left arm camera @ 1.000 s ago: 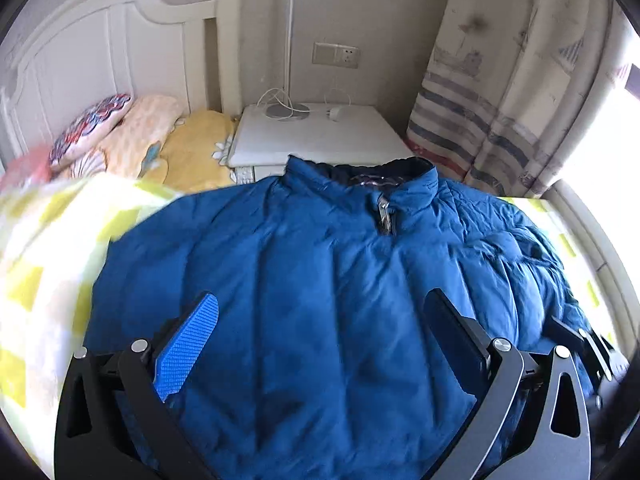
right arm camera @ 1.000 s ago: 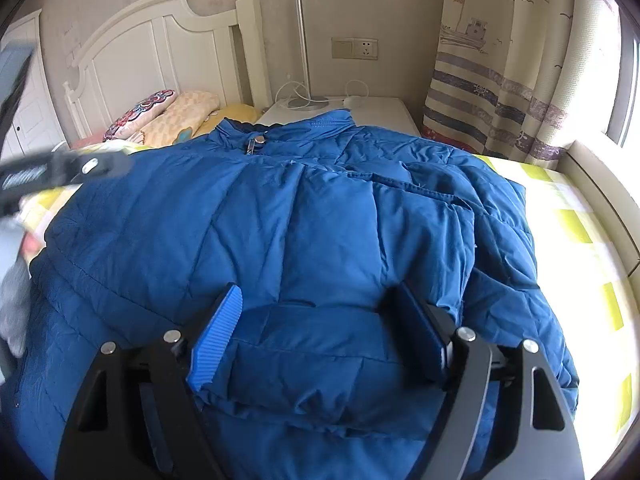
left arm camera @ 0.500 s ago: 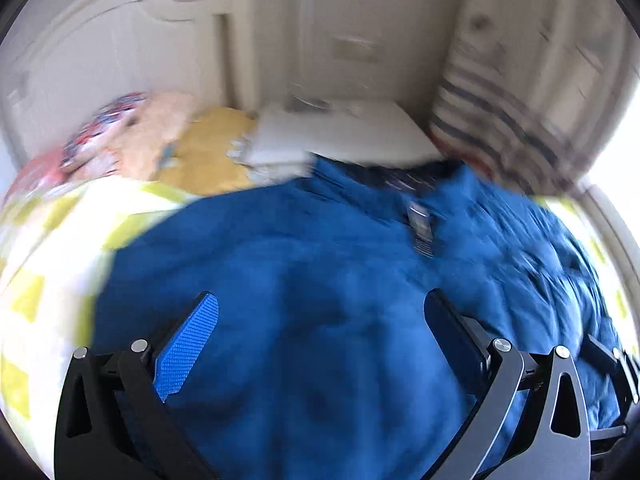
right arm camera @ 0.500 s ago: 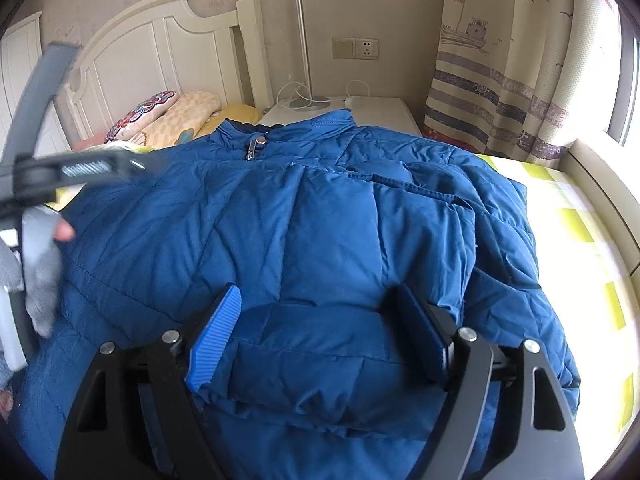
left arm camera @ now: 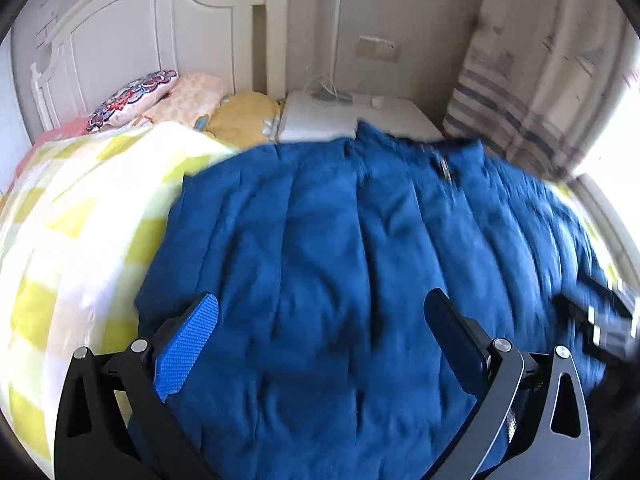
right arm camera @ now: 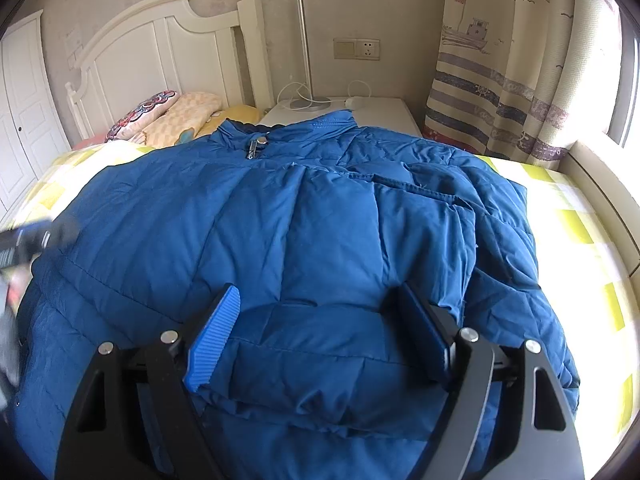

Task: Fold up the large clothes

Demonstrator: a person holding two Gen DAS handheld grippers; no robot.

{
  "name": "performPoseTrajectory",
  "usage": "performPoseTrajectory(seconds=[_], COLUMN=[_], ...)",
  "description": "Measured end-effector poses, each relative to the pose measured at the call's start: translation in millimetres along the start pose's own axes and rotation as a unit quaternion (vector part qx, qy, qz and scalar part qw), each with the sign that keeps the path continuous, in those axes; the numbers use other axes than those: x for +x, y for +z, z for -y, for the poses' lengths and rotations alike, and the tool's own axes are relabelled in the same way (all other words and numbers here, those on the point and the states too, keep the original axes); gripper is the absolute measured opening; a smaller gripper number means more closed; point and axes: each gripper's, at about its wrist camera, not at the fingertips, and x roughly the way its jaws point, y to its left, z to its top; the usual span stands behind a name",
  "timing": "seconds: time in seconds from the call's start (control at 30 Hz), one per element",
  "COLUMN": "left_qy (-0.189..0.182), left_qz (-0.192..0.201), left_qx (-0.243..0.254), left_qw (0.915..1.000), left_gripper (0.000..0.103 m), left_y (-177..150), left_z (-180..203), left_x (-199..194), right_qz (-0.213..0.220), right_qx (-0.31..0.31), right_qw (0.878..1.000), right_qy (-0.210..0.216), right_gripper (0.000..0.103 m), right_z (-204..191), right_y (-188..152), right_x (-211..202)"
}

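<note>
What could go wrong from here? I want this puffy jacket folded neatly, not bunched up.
The folded-in sleeve lies loose on the blue jacket; the right tongs stand open around its cuff, so it could spring back. The left tongs are open over the jacket's body, and a grab there may pinch only the top layer. The collar lies at the bed's edge by the nightstand, so a tug that way could slide it off.

A: What do the grippers look like?
B: The left gripper (left arm camera: 320,332) and right gripper (right arm camera: 318,334) both have black angular frames with silver screws and a ribbed blue pad (right arm camera: 212,340).
</note>
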Motion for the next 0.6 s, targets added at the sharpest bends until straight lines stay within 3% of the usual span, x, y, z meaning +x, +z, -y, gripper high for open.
performPoseTrajectory(seconds=[0.1, 0.3, 0.5, 0.6], left_qy=[0.007, 0.012, 0.008, 0.010], left_qz=[-0.009, -0.004, 0.000, -0.001], left_qx=[0.037, 0.038, 0.033, 0.035], left_qw=[0.9992, 0.9992, 0.9994, 0.9993], left_gripper=[0.099, 0.099, 0.099, 0.099], left_y=[-23, -28, -30, -29], left_z=[4, 6, 8, 8], left_x=[16, 18, 16, 17], right_qz=[0.001, 0.003, 0.072, 0.061], right_qx=[0.000, -0.011, 0.028, 0.017], right_qw=[1.000, 1.000, 0.997, 0.998], right_qy=[0.000, -0.015, -0.021, -0.017], right_gripper=[0.081, 0.082, 0.082, 0.084], right_z=[0, -5, 4, 0], right_y=[0, -1, -2, 14], right_x=[0, -1, -34, -31])
